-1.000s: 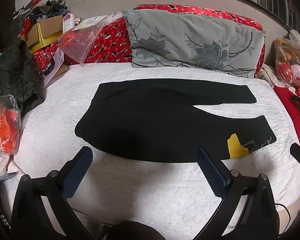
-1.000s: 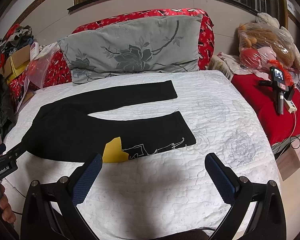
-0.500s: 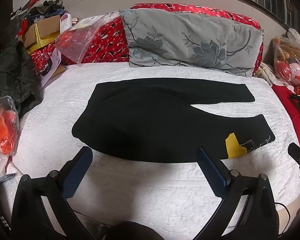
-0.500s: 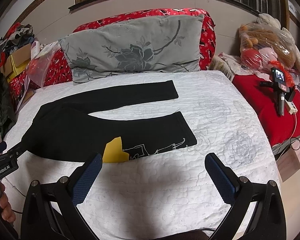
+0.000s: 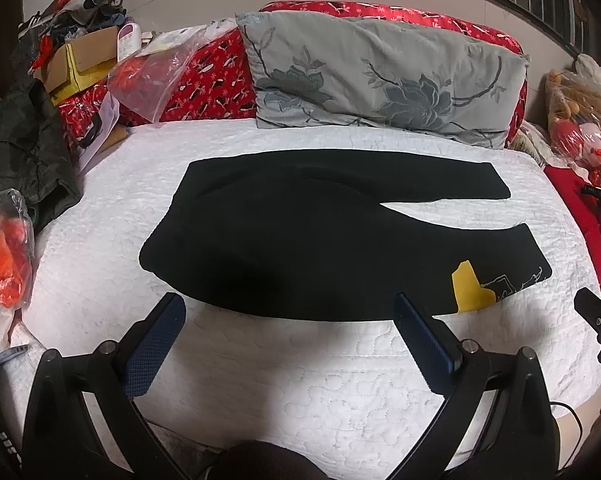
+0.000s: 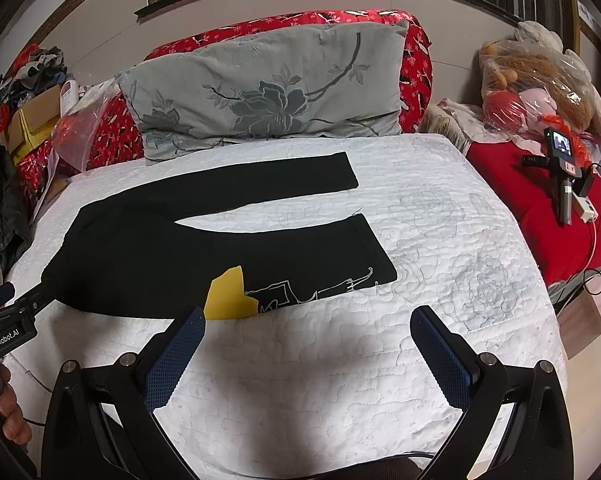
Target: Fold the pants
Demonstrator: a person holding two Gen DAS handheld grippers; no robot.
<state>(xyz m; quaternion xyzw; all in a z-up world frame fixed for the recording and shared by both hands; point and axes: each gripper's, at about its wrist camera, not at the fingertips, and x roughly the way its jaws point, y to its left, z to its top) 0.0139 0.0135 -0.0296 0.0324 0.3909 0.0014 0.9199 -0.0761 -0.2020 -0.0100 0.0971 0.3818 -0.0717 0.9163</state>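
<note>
Black pants lie flat on the white quilted bed, waist to the left and both legs spread toward the right. The near leg carries a yellow patch and a white line drawing. My left gripper is open and empty, just short of the pants' near edge. In the right wrist view the pants lie left of centre with the yellow patch by the left fingertip. My right gripper is open and empty above bare quilt near the leg hem.
A grey floral pillow leans on red cushions at the head of the bed. Bags, boxes and clothes crowd the left side. A bag of plush toys and a small camera on a handle sit on the red surface at right.
Both grippers have edged slightly nearer the pants. The pants have not moved, and both grippers stay open.
</note>
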